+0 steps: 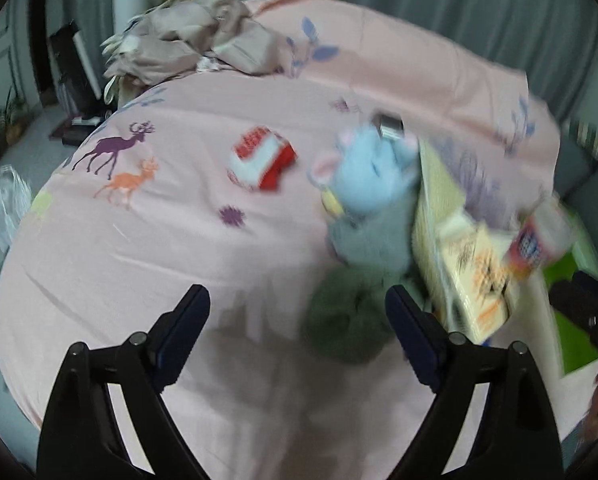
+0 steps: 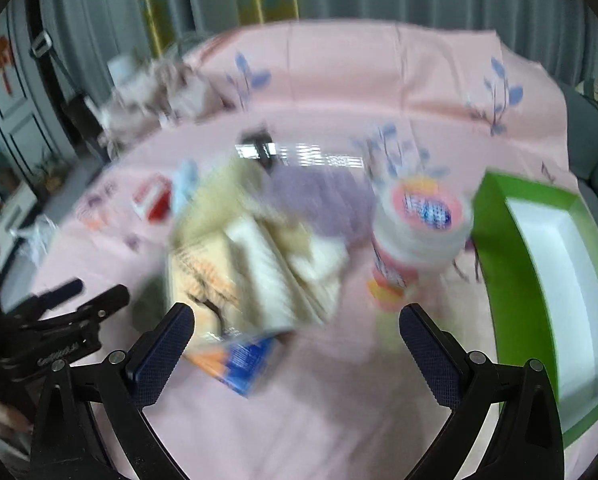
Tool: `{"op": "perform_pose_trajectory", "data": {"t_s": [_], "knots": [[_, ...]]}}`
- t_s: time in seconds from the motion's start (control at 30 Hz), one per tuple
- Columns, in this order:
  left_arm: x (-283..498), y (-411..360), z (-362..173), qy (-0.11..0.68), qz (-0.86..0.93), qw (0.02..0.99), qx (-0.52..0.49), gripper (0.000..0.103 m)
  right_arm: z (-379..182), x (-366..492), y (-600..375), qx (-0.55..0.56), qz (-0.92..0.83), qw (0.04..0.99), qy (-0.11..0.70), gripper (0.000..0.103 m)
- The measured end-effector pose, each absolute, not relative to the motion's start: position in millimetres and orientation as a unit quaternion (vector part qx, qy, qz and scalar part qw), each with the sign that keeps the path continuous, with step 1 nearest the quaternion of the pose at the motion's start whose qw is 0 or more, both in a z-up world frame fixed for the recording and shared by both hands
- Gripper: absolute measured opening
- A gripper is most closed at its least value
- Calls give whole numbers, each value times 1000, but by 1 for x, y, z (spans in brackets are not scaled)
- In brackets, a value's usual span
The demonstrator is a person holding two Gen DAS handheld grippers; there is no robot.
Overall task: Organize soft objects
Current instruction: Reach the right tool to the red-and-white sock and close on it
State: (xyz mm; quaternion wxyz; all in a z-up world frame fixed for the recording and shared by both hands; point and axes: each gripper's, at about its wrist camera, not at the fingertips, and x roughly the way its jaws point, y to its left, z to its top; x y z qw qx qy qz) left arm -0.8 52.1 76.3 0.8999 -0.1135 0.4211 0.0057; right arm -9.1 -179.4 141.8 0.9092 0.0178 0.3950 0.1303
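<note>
Both views are motion-blurred. In the left wrist view my left gripper (image 1: pixel 297 312) is open and empty over the pink bedsheet (image 1: pixel 139 260). Just ahead and to its right lie a dark green fuzzy ball (image 1: pixel 345 320), a light blue and grey plush toy (image 1: pixel 373 196) and, farther left, a red and white soft cube (image 1: pixel 261 158). In the right wrist view my right gripper (image 2: pixel 297 330) is open and empty. A cream book-like stack (image 2: pixel 259 264) lies between its fingers. The red and white cube (image 2: pixel 153 200) shows far left.
A green tray with a white inside (image 2: pixel 539 280) lies at the right. A pink and white bottle (image 2: pixel 419 232) stands beside it. A crumpled beige cloth pile (image 1: pixel 191 44) sits at the bed's far left. The left gripper (image 2: pixel 59 320) shows at the left edge.
</note>
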Motion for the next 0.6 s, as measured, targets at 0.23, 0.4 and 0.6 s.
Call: {"op": "perform_pose_trajectory", "data": {"t_s": [0.23,0.4,0.6], "knots": [[29,108,99,414,29,888,-199,83,178,30,-122,53,176,893,410,85],[66,135,93,422,19,860,-285,73,189,88,-77,67,216,868,443,67],[95,149,56,452,18,818,-356,51,156,158,-30,58,209,829,515,55]]}}
